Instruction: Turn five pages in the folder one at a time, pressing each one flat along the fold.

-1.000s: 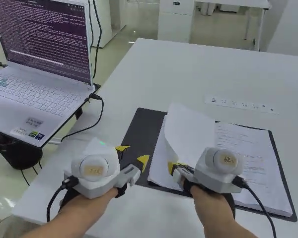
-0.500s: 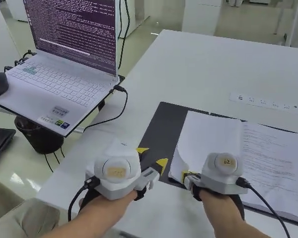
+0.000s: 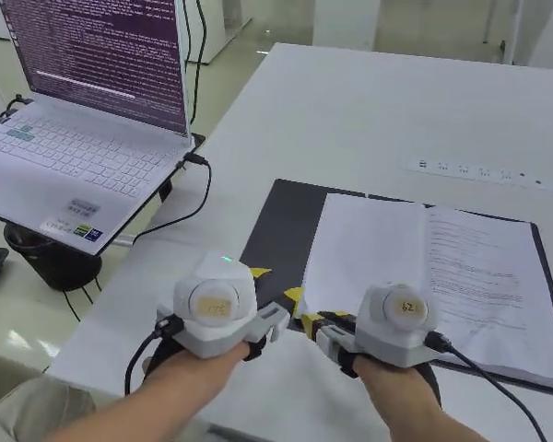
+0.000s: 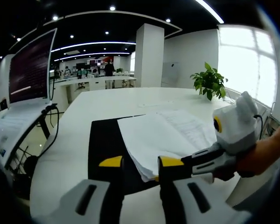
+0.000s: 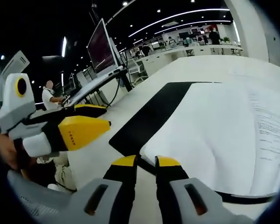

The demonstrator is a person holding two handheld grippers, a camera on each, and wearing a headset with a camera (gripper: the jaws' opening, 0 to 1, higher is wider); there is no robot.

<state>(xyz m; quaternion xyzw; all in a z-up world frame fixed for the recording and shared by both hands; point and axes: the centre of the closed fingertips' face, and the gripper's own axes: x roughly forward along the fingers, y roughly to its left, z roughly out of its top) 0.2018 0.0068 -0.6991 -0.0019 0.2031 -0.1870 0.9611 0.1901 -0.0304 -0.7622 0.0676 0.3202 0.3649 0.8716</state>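
A black folder (image 3: 276, 230) lies open on the white bench (image 3: 350, 101), near its front edge, with a thick stack of white paper inside. A blank white sheet (image 3: 369, 249) tops the left half of the stack, lying almost flat and bowed a little towards the fold. The right half shows a printed page of black text (image 3: 484, 276). A strip of bare black cover shows to the left of the blank sheet.

The left tool (image 4: 140, 163), white-bodied with yellow-tipped jaws, is held over the front of the bench just left of the stack's near corner. Its jaws stand apart with a clear gap and hold nothing. Through that gap the left gripper view shows the black cover and the corner of the paper.

The right tool (image 5: 146, 161), of the same make, points at the near left corner of the blank sheet. Its jaws are drawn close, with only a slim dark gap between them. The paper's corner meets the tips, but I cannot tell whether a sheet is pinched. In the head view the two tools sit just beside each other, their tips close but apart.

A silver laptop (image 3: 83, 138) with a lit screen of text stands raised off the left side of the bench, and a black cable (image 3: 198, 198) runs from its side along the bench edge. A white power strip (image 3: 479, 172) lies on the bench beyond the folder, well apart from it
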